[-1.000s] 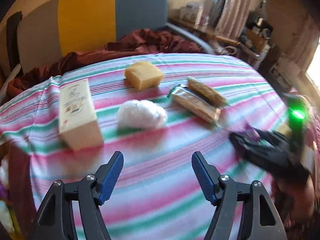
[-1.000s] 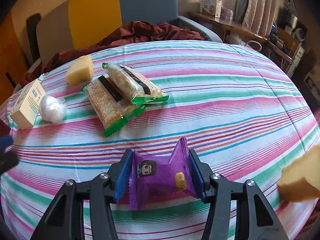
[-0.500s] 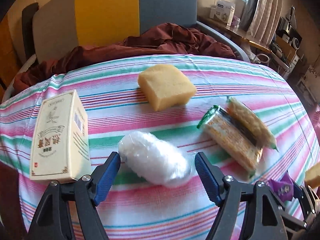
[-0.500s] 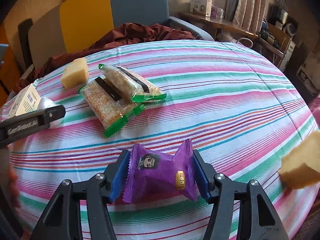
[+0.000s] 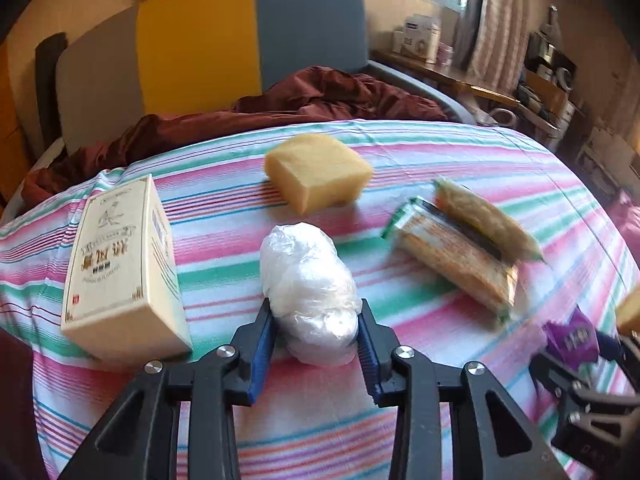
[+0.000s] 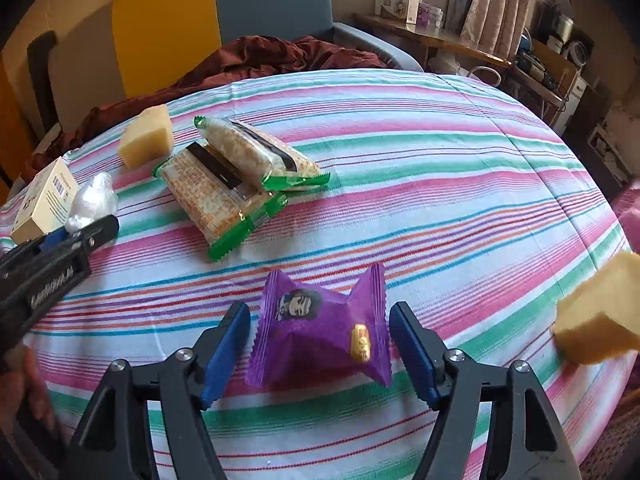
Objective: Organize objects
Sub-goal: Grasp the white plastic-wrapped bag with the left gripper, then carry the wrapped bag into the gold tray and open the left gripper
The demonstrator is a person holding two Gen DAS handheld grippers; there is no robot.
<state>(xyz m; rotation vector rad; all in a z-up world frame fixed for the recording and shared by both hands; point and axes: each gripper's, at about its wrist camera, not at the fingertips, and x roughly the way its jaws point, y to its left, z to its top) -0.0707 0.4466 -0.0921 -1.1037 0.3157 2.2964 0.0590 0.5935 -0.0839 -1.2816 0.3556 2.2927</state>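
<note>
Nearest in the left wrist view, the left gripper has just been closing and its blue pads now press both sides of the white plastic-wrapped bundle, which lies on the striped tablecloth. Just left of the bundle stands a cream carton; beyond it sits a yellow sponge block, and to the right lie two green-edged cracker packs, one leaning on the other. In the right wrist view the right gripper has just been opening: its pads stand clear on either side of the purple snack packet, which rests on the cloth between them. A second yellow sponge piece lies near the right edge. Behind the table a maroon cloth is heaped against a yellow and blue chair.
</note>
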